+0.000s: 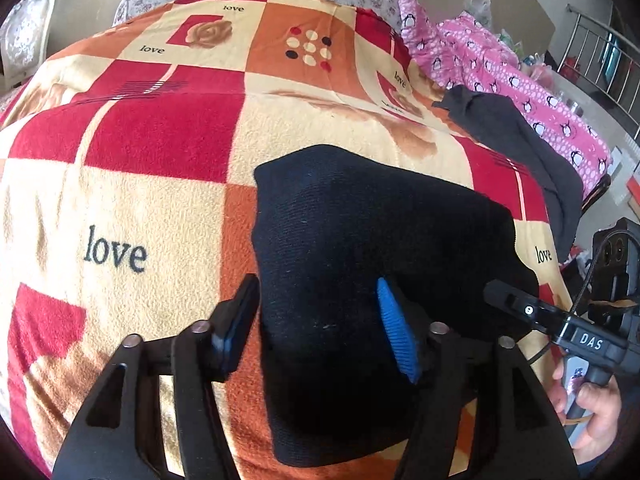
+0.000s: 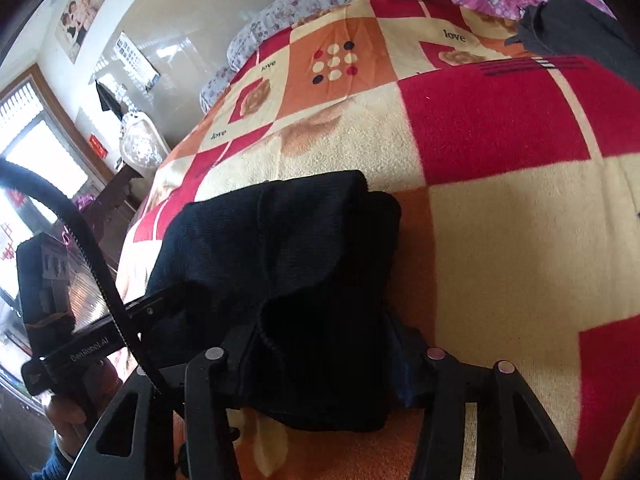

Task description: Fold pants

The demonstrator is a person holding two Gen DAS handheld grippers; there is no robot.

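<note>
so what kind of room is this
Most likely a home bedroom. The black pants lie on a bed covered by a patchwork "love" blanket, with a pink penguin quilt alongside, and a framed picture hangs on the wall near a window.

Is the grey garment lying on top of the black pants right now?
No. In the left wrist view the grey garment lies apart from the black pants, further back near the blanket's right edge.

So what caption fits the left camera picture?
Open left tool over folded black pants on a patchwork blanket.
</note>
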